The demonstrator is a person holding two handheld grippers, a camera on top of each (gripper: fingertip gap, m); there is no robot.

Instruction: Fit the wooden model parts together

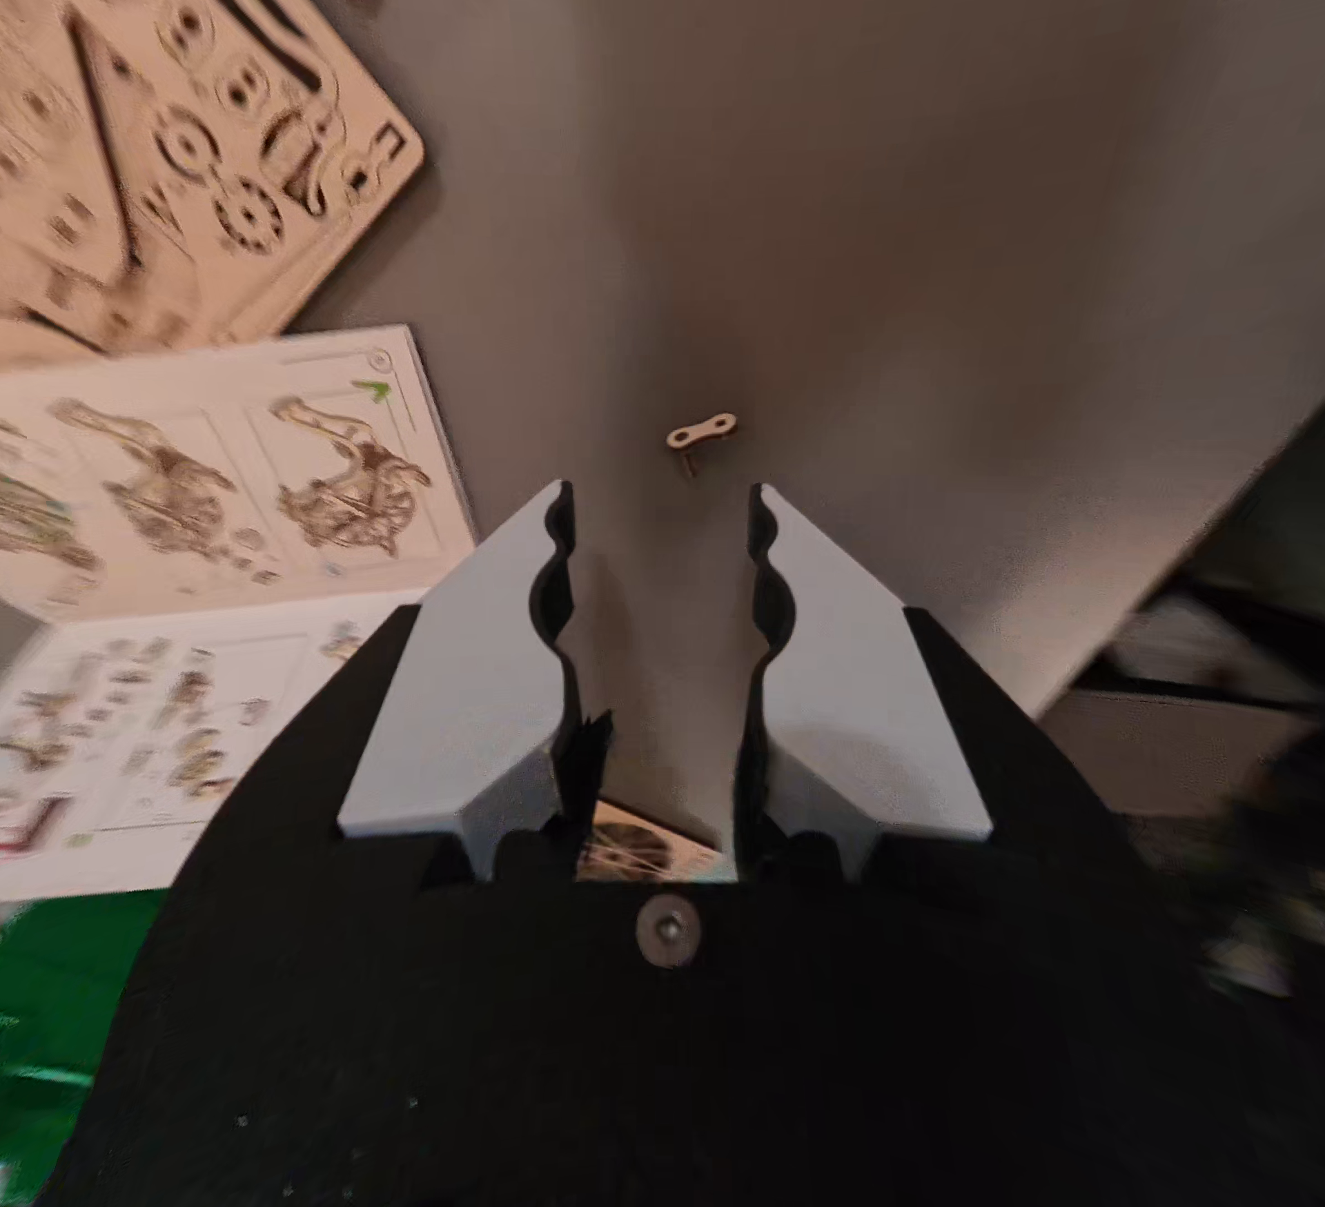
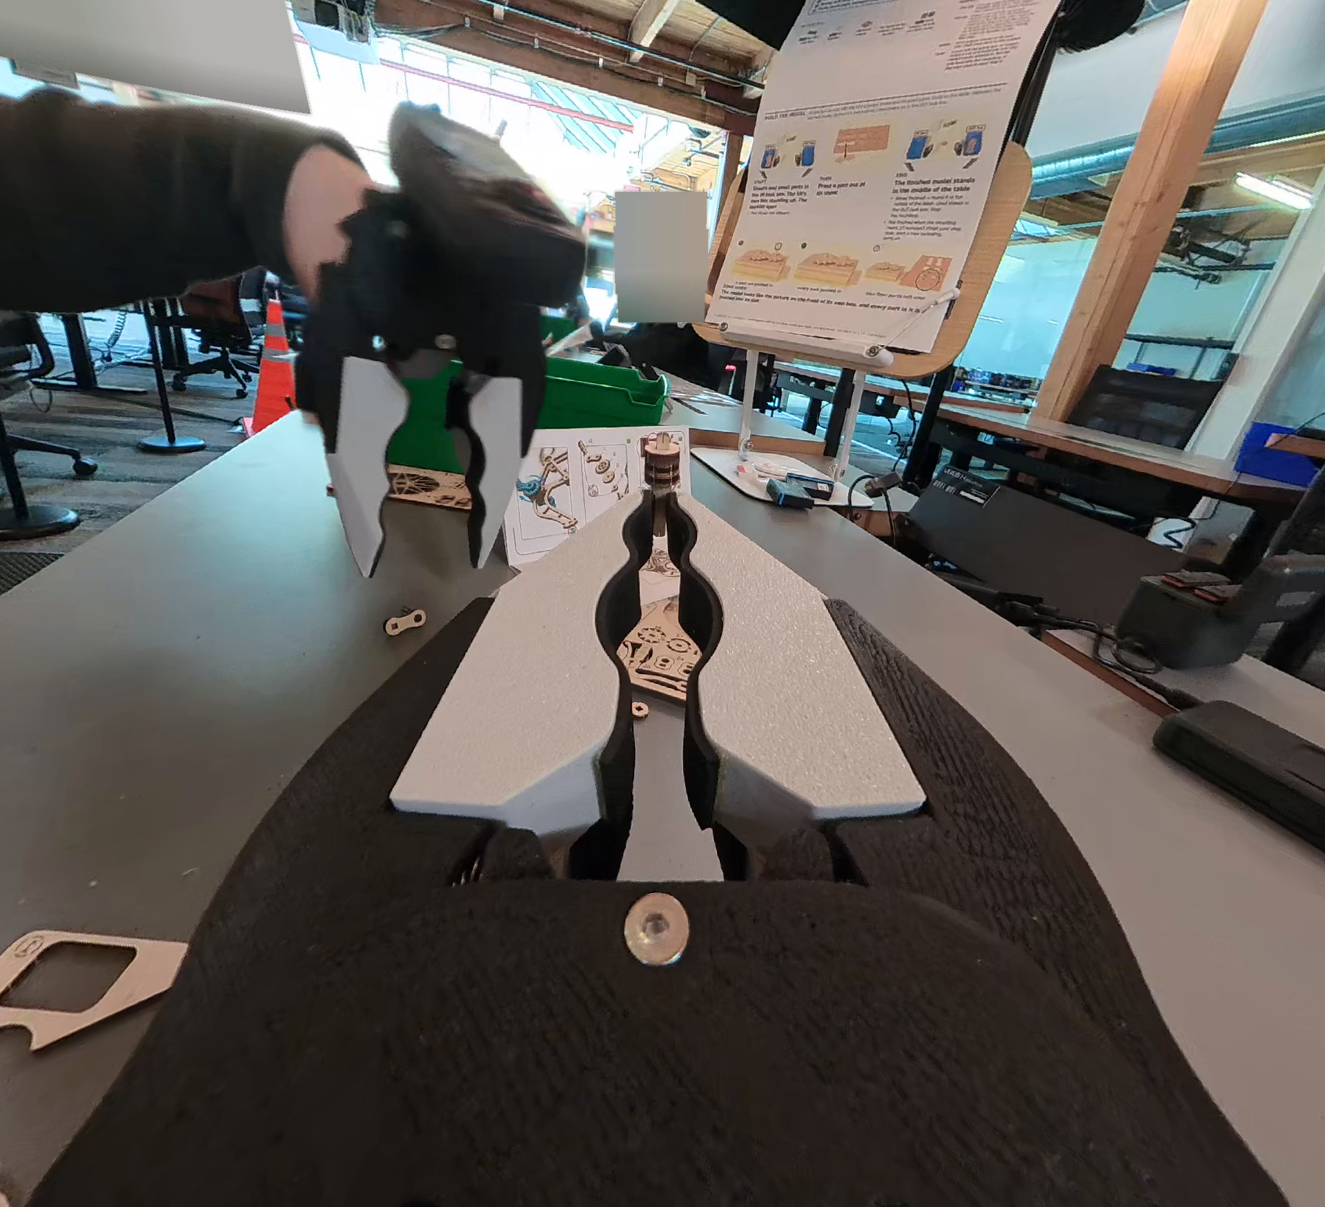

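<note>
Two tongs: left tongs (image 1: 661, 491) apart above small flat wooden link piece (image 1: 701, 438) on grey worktop (image 1: 896, 204); right tongs (image 2: 658, 502) clamped on stacked wooden-disc spindle (image 2: 660, 466). Risk: thin link skidding, spindle twisting loose.

The right claw (image 2: 660, 509) has a rough, matt black plastic body with a layered grain; its fingers (image 2: 789, 671) are pale grey, finely pebbled plastic edged in black, and a shiny metal screw (image 2: 656, 927) sits at the hinge. The small stacked part (image 2: 660, 464) it pinches looks like pale wood (with darker edges). The table (image 2: 179, 635) is smooth matt grey. The parts sheet (image 1: 165, 97) is thin light wood, the booklet (image 1: 215, 477) paper, the bin (image 2: 602, 391) glossy green plastic.
</note>
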